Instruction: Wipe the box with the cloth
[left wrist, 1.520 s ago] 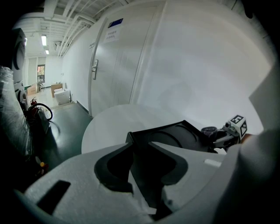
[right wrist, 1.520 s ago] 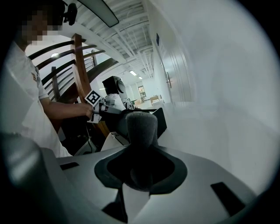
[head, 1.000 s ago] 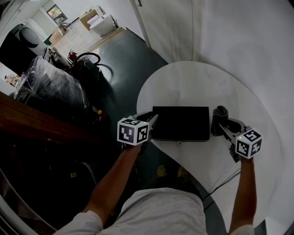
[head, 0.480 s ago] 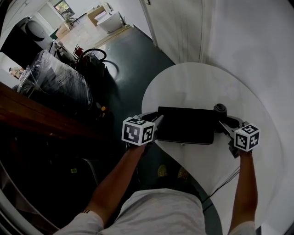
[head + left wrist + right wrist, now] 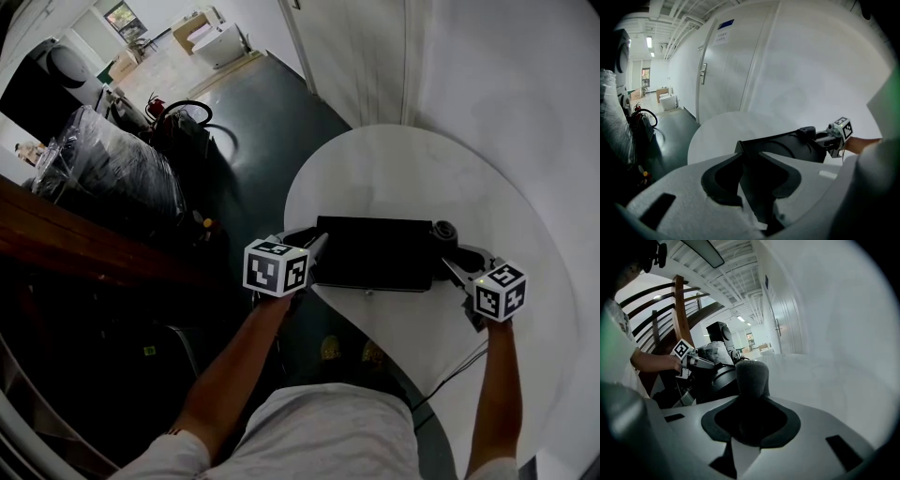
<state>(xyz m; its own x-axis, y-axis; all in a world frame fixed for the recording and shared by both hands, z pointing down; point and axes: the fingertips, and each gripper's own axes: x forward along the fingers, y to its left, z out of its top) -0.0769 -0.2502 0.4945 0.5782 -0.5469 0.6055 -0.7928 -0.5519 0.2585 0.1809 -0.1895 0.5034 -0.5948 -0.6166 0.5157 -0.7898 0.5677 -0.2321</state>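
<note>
Left hand-held gripper (image 5: 750, 173) clamps the black box (image 5: 375, 251) on the round bench (image 5: 403, 169); right hand-held gripper (image 5: 750, 397) grips the rolled cloth (image 5: 752, 375); door notice (image 5: 723, 37) illegible.

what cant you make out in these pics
- Whether the cloth touches the box: head view, both are dark and small; right gripper view, the cloth itself blocks it.
- Print on the door sign: left gripper view, too small.
- Underside of the box: every view, it lies on the table.
</note>
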